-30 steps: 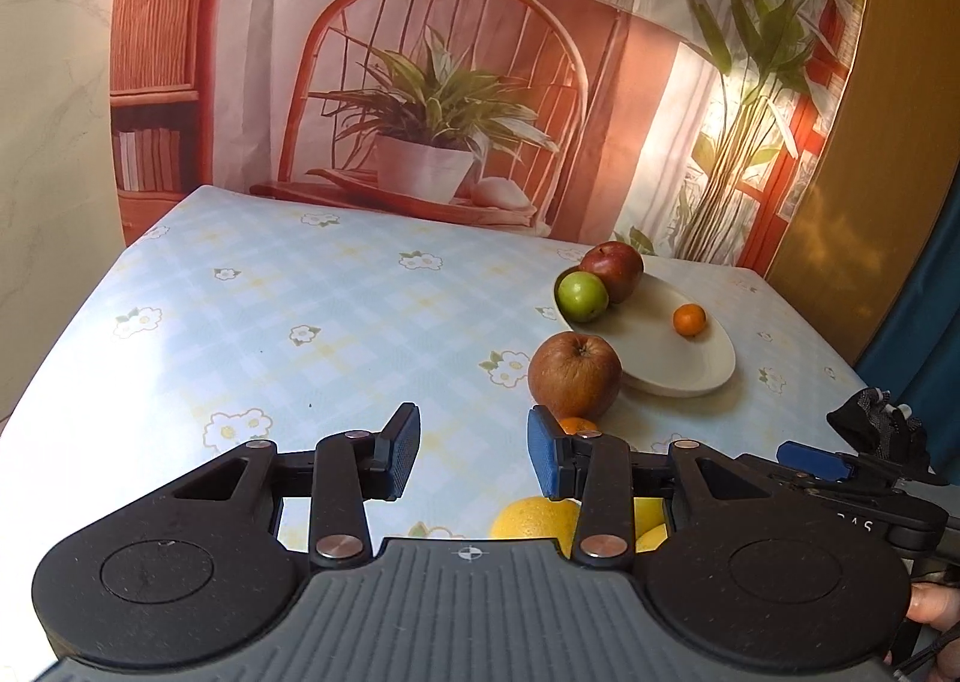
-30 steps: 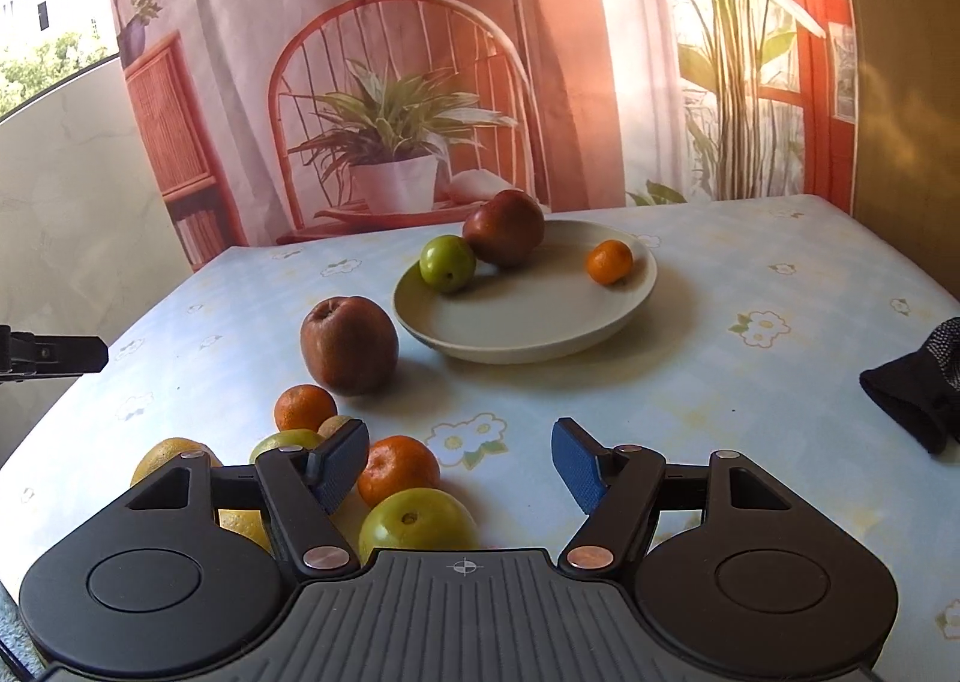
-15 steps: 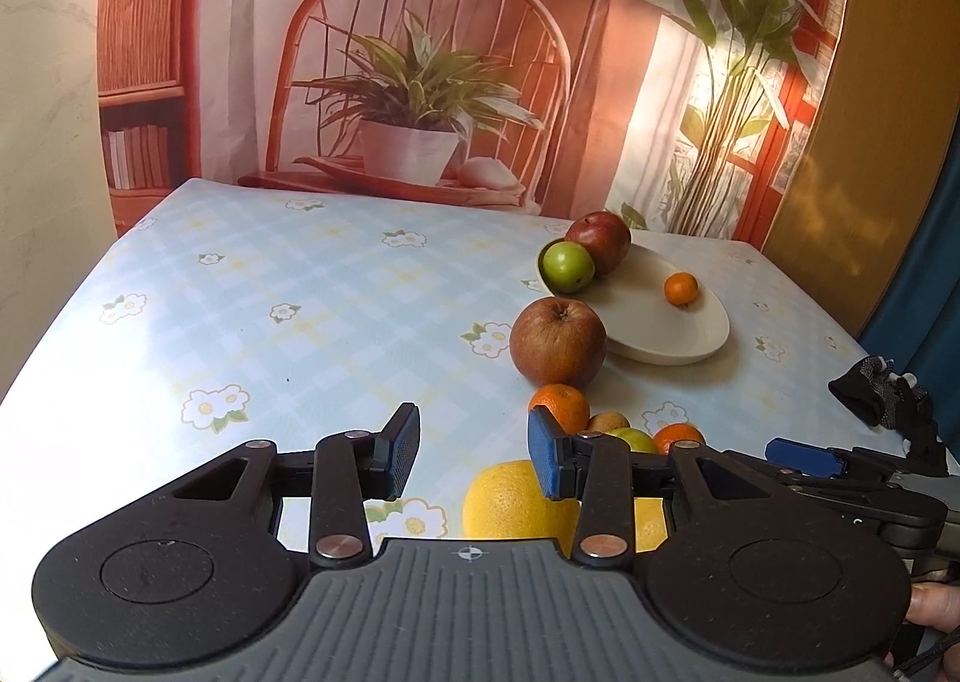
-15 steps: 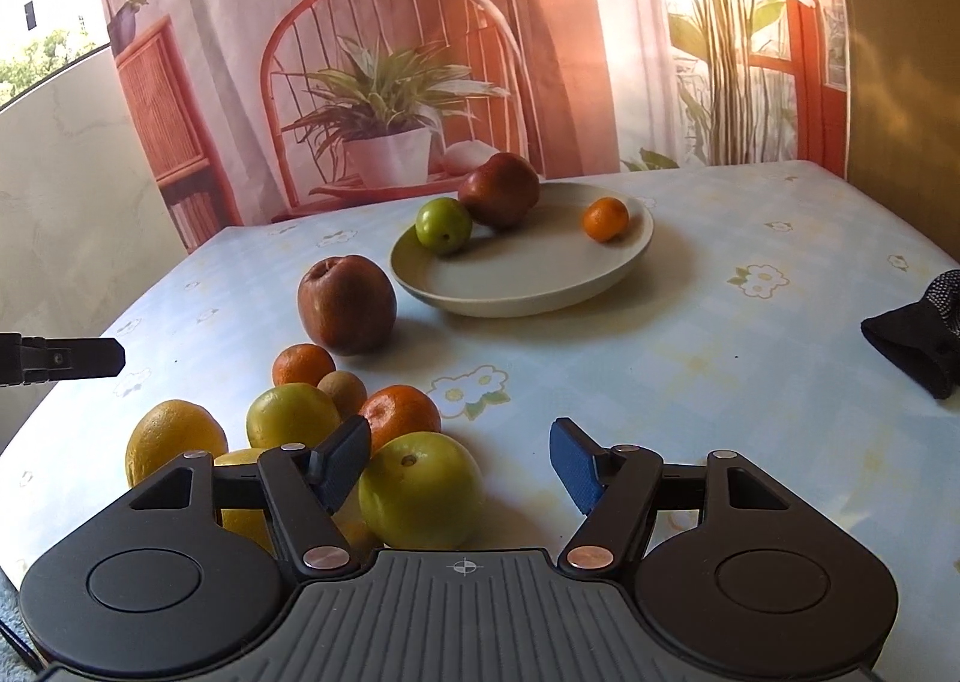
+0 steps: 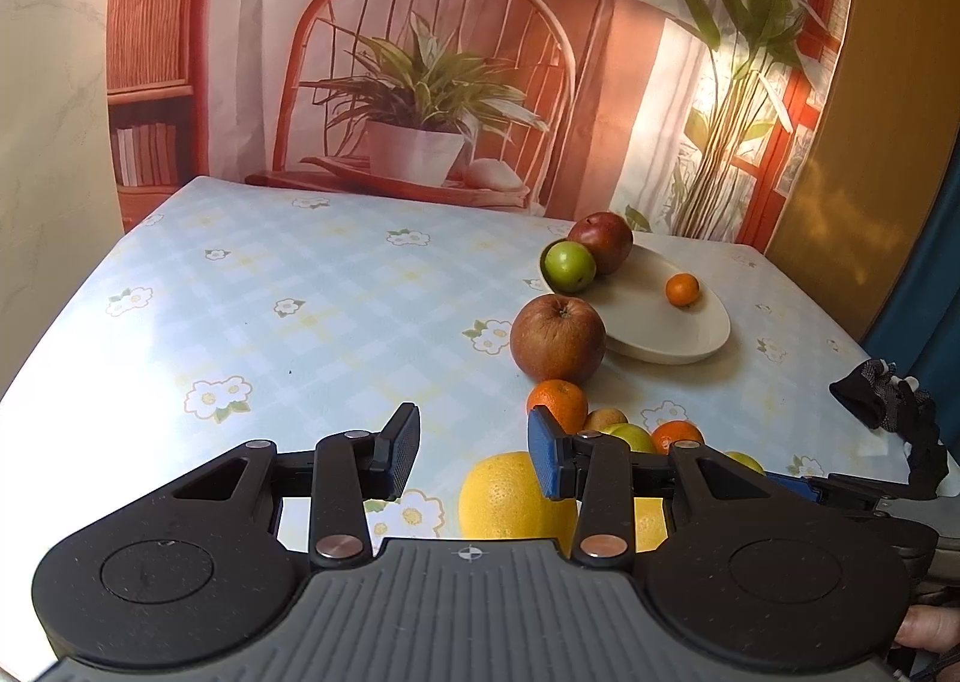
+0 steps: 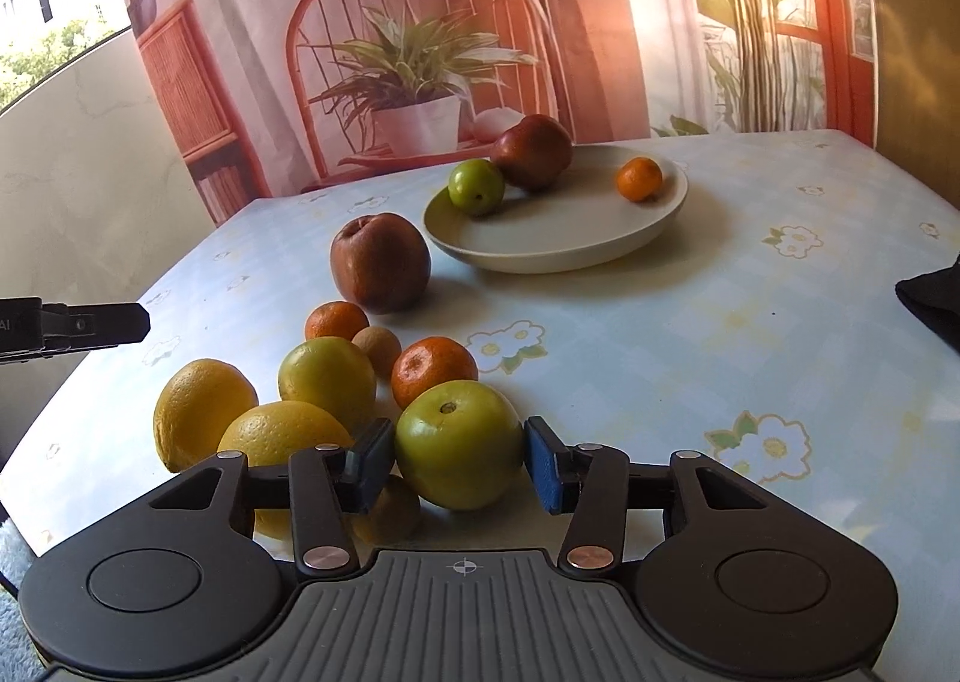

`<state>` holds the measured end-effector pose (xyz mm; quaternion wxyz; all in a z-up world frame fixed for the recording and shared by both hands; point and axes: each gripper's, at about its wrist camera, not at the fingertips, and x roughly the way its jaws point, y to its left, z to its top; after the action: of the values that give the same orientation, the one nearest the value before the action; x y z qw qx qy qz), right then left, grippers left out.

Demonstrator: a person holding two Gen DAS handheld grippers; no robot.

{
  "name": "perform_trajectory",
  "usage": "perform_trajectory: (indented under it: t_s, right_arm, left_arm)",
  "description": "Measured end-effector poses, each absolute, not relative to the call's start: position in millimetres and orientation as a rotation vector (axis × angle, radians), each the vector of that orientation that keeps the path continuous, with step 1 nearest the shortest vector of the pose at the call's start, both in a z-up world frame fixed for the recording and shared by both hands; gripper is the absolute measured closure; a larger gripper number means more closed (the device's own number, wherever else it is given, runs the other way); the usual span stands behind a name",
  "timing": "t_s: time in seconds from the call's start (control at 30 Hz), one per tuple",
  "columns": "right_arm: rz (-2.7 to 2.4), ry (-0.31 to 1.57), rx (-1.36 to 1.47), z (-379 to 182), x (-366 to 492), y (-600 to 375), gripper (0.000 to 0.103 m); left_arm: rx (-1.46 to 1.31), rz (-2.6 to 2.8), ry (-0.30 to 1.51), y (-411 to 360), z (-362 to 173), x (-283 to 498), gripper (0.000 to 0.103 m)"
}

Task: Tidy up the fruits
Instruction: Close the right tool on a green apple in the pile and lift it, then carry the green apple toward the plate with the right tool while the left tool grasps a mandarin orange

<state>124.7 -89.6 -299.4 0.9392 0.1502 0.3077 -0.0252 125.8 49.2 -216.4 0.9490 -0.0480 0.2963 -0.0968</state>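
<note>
Fruit like the green apple looks firm, smooth and slippery, best squeezed across its widest middle. It is round, yellow-green and glossy, at 6 o'clock on the counter, between the closing right gripper pads. Left gripper hangs parted, grasping nothing.
</note>
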Motion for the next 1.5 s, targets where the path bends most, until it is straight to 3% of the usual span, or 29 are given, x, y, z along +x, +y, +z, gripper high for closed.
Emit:
perform_trajectory:
  t_s: [0.6, 0.97, 1.5]
  right_arm:
    - [-0.066, 0.510, 0.211, -284.2, 128.3, -105.6, 0.060]
    - [-0.125, 0.414, 0.154, -287.4, 168.3, -153.6, 0.060]
    - [-0.089, 0.430, 0.185, -302.2, 182.3, -157.7, 0.060]
  left_arm:
    - [-0.138, -0.223, 0.639, 48.9, -221.4, 133.8, 0.061]
    - [-0.108, -0.206, 0.561, 47.9, -184.9, 179.6, 0.061]
    - [-0.260, -0.307, 0.877, 22.9, -241.8, 242.7, 0.061]
